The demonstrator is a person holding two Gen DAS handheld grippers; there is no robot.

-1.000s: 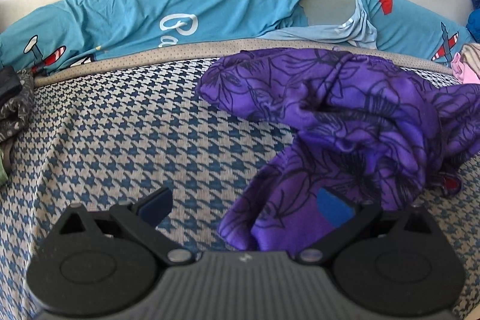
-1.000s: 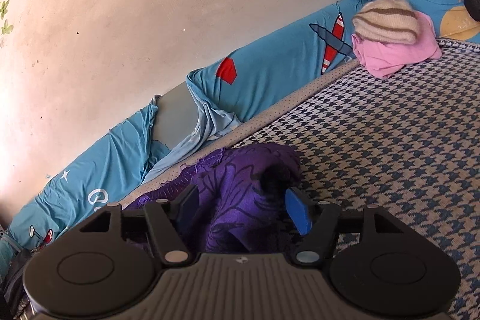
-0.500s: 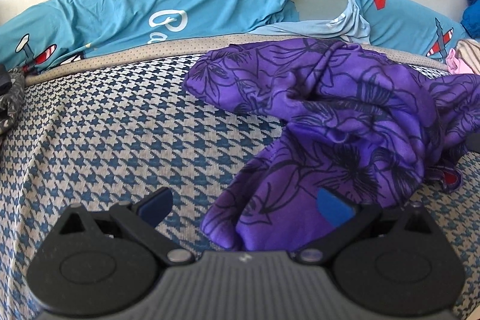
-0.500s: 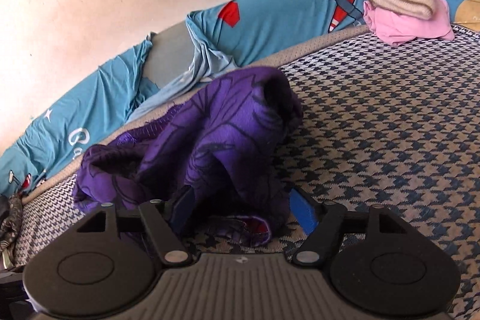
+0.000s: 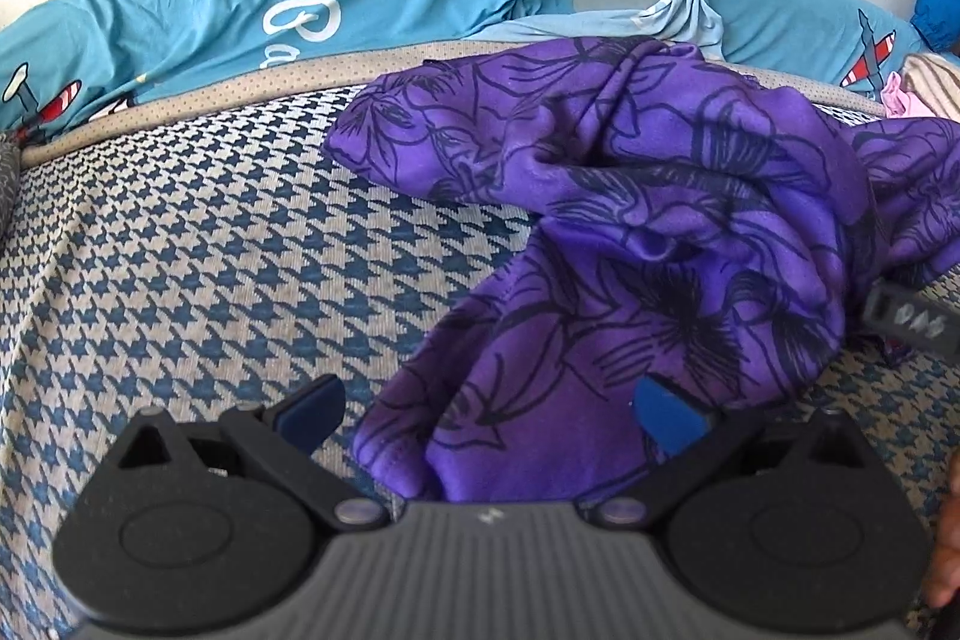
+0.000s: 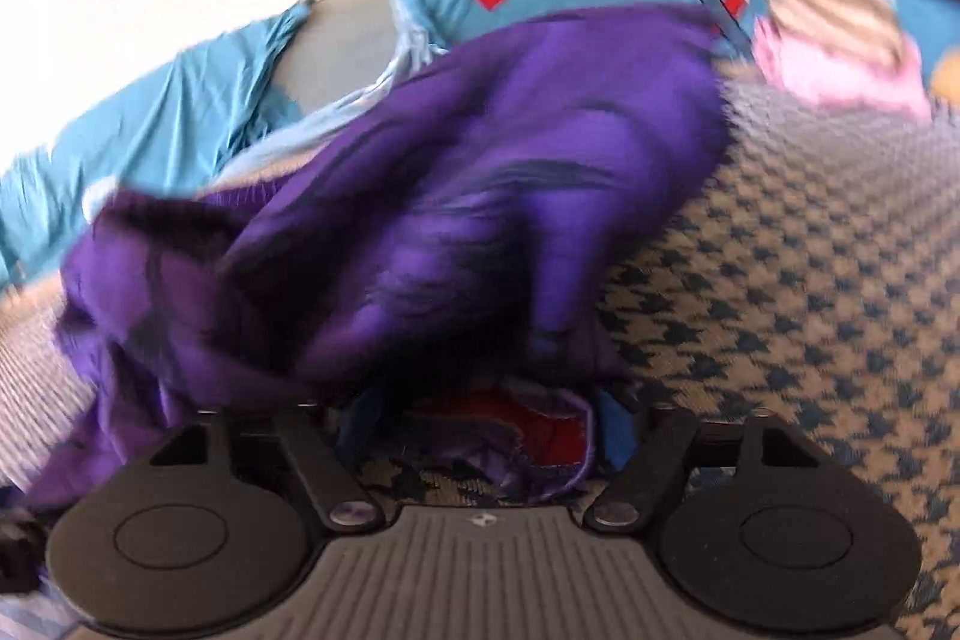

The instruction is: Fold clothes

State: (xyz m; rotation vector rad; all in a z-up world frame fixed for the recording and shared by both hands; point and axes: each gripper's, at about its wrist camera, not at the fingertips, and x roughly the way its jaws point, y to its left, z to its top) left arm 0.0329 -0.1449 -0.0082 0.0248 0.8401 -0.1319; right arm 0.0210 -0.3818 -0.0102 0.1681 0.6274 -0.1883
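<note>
Our left gripper (image 5: 489, 415) spread wide, purple garment (image 5: 630, 244) crumpled between fingers on houndstooth mattress (image 5: 198, 244). Right gripper (image 6: 489, 424) parted, straddling garment's hem, ungrasped.

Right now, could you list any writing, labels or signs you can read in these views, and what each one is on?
"Ba": large white script on the teal sheet, the rest hidden behind the mattress edge.
Pale characters on a dark tag beside the purple garment: unreadable.
Right wrist view: too blurred, nothing legible.

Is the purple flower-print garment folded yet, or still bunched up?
Bunched up. The purple flower-print garment lies in a crumpled heap of creases on the houndstooth cover, with no flat layers.
</note>
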